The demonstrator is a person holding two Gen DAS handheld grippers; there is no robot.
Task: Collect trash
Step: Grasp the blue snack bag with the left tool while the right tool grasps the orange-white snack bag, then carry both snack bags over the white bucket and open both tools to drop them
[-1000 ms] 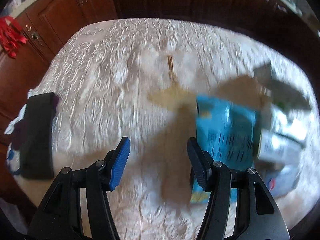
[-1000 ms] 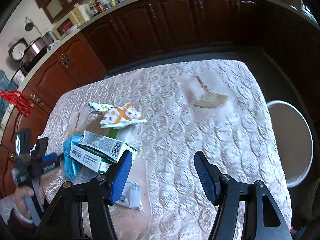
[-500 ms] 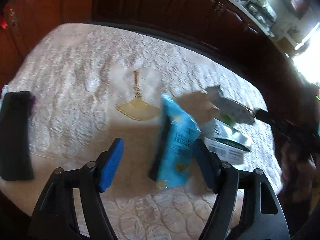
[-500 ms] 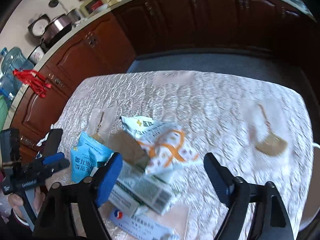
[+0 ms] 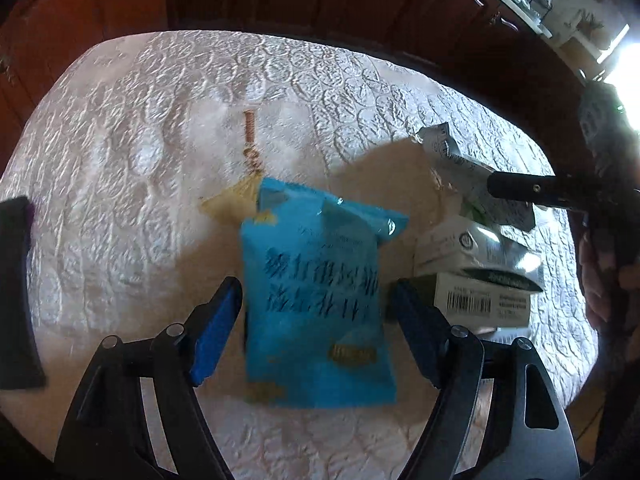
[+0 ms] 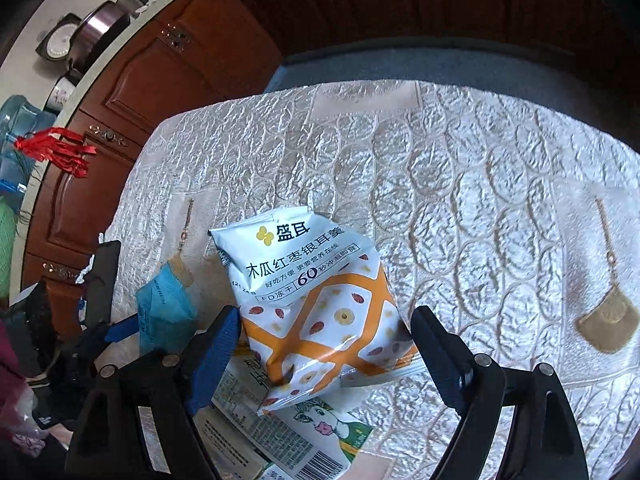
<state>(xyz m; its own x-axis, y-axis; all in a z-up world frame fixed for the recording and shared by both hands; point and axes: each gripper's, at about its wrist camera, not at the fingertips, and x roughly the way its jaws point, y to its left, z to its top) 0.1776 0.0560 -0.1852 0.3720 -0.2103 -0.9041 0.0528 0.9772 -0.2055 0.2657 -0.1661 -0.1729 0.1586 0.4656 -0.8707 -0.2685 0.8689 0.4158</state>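
Blue packet (image 5: 316, 304) over blurred cartons (image 5: 478, 276)

Both wrist views low over the table (image 5: 120, 128), facing forward, sharing the blue packet (image 5: 316, 300).

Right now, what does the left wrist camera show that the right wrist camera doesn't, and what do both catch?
Only the left wrist view shows the blue bag's printed front and a barcoded box beside it. Only the right wrist view shows the white and orange snack bag's front, a red tassel on the cabinets, and a milk carton beneath the bag. Both show the blue bag between the open left gripper, the right gripper, also open, and the quilted tablecloth.
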